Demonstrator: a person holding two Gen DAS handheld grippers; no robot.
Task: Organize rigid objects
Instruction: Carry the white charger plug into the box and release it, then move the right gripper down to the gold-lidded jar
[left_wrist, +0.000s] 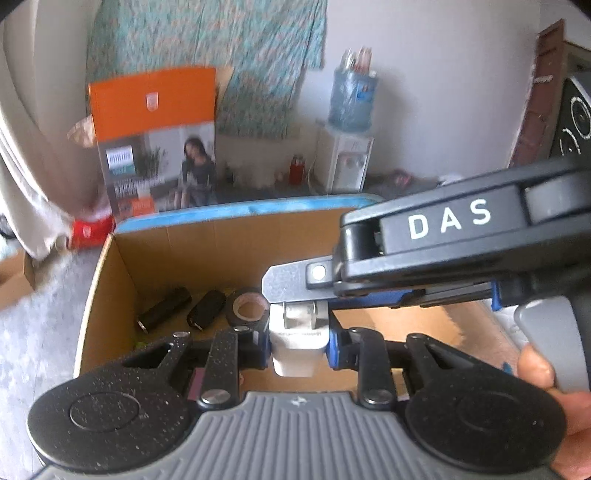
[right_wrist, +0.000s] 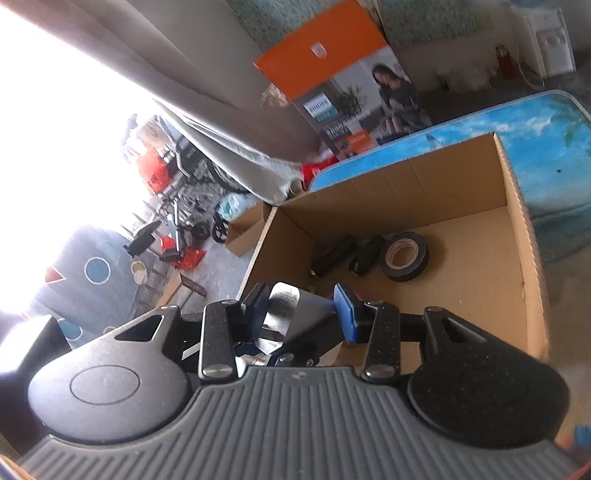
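Note:
My left gripper (left_wrist: 299, 341) is shut on a white plug adapter (left_wrist: 298, 350), held over the near edge of an open cardboard box (left_wrist: 110, 280). On the box floor lie a black cylinder (left_wrist: 166, 308), a black key fob (left_wrist: 207, 309) and a roll of black tape (left_wrist: 246, 308). From the right comes my right gripper (left_wrist: 328, 286), shut on a flat silver-grey metal object (left_wrist: 282, 284) just above the adapter. In the right wrist view that gripper (right_wrist: 303, 314) pinches the silver object (right_wrist: 295, 314) at the box's (right_wrist: 524, 236) near left corner, with the cylinder (right_wrist: 332, 256), fob (right_wrist: 365, 254) and tape (right_wrist: 404, 256) beyond.
A blue patterned board (right_wrist: 546, 147) lies under and behind the box. An orange and grey product carton (left_wrist: 155, 140) leans against the wall, with a water dispenser (left_wrist: 349, 158) to its right. A curtain (left_wrist: 22, 184) hangs at left, and a small cardboard box (right_wrist: 243, 232) sits on the floor.

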